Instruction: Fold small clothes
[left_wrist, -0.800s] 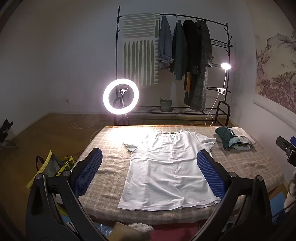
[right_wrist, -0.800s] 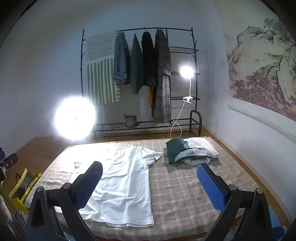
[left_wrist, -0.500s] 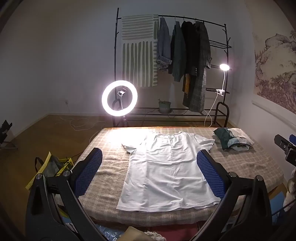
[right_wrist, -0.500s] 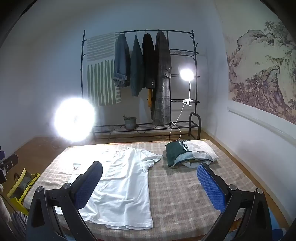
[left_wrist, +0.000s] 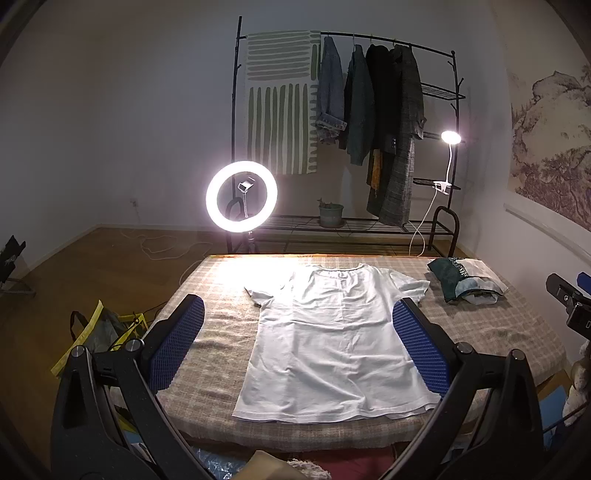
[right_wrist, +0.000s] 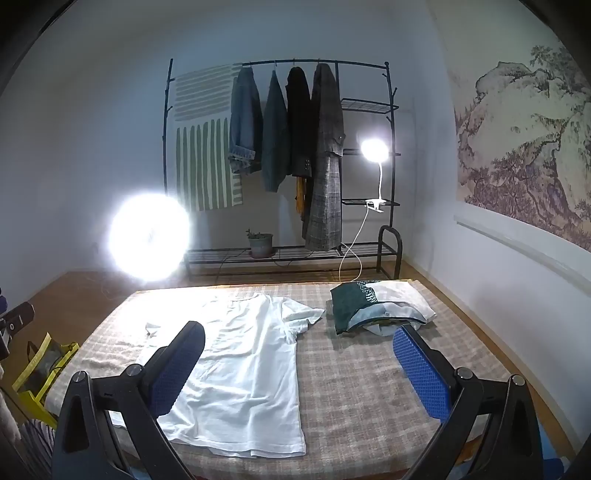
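White t-shirt (left_wrist: 340, 343) lay flat on the bed (left_wrist: 221, 317), which had a checked cover; collar faced the far edge, hem the near edge, both sleeves spread out. Right wrist view had the same t-shirt (right_wrist: 243, 365) on the left half of the bed (right_wrist: 369, 391).

Containers: a yellow-strapped bag (left_wrist: 99, 328) sat on the floor left of the bed, contents not readable. A small plant pot (left_wrist: 330, 214) stood on the bottom shelf of the clothes rack (left_wrist: 369, 229).

Surroundings: a pile of folded clothes (left_wrist: 465, 282) lay at the far right corner of the bed, just beside the shirt's right sleeve, not touching as far as I could tell. A lit ring light (left_wrist: 241, 196) stood behind the far edge; a clip lamp (left_wrist: 450, 137) was lit on the rack. Jackets hung from the rack's top rail. Nothing lay on top of the shirt.

Left hand-held gripper (left_wrist: 295, 343) hung above the near half of the bed, fingers spread wide, holding nothing. Right hand-held gripper (right_wrist: 299, 369) was also spread wide and empty, above the near half, its left pad (right_wrist: 177, 369) over the shirt.
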